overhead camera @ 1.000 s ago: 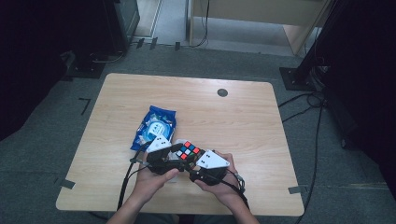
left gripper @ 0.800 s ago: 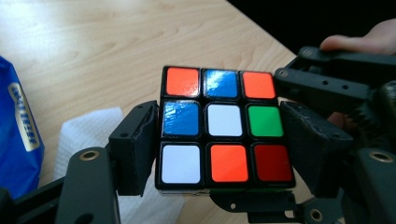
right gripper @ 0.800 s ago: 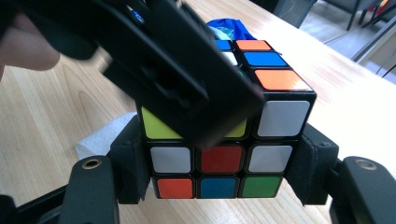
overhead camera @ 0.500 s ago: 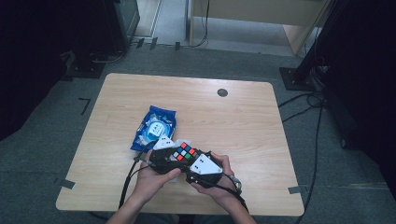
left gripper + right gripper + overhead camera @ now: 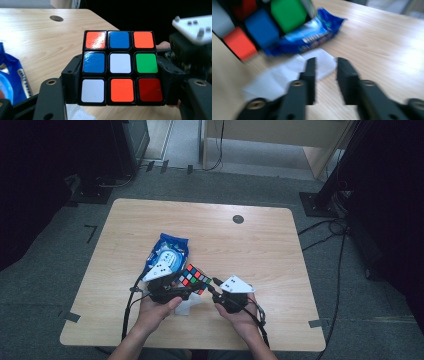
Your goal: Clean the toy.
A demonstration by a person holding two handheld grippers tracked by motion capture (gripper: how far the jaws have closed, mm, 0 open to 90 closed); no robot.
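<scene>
a: start at the claws. what have they got?

b: the left gripper (image 5: 186, 285) is clamped on the puzzle cube (image 5: 120, 67), one jaw pressed to each side of it. the right gripper (image 5: 325, 72) has just been closing; its jaws stand a narrow gap apart with nothing between them, just bare of the cube's right side.

a: where is the cube?

b: held above the near middle of the table (image 5: 280, 265), over a white tissue (image 5: 186, 306). just far-left of it lies a blue wipes pack (image 5: 167, 254).

a: room to move?

b: plenty to the right and far side, bare wood out to a dark round grommet (image 5: 238, 219) near the far edge. the near edge is close behind both hands. the pack crowds the left.

a: which way does the cube point?

b: no long axis, it's a cube. in the high view it sits turned like a diamond, one corner toward the far side. the face toward the left gripper's camera stands square, white centre, orange, blue, orange along its top row.

a: anything hard to read?

b: the right gripper view is smeared with blur; the cube there is cut off at the top left corner. the tissue is mostly covered by the left hand (image 5: 159, 306) and cube in the high view. the print on the pack can't be read.
</scene>
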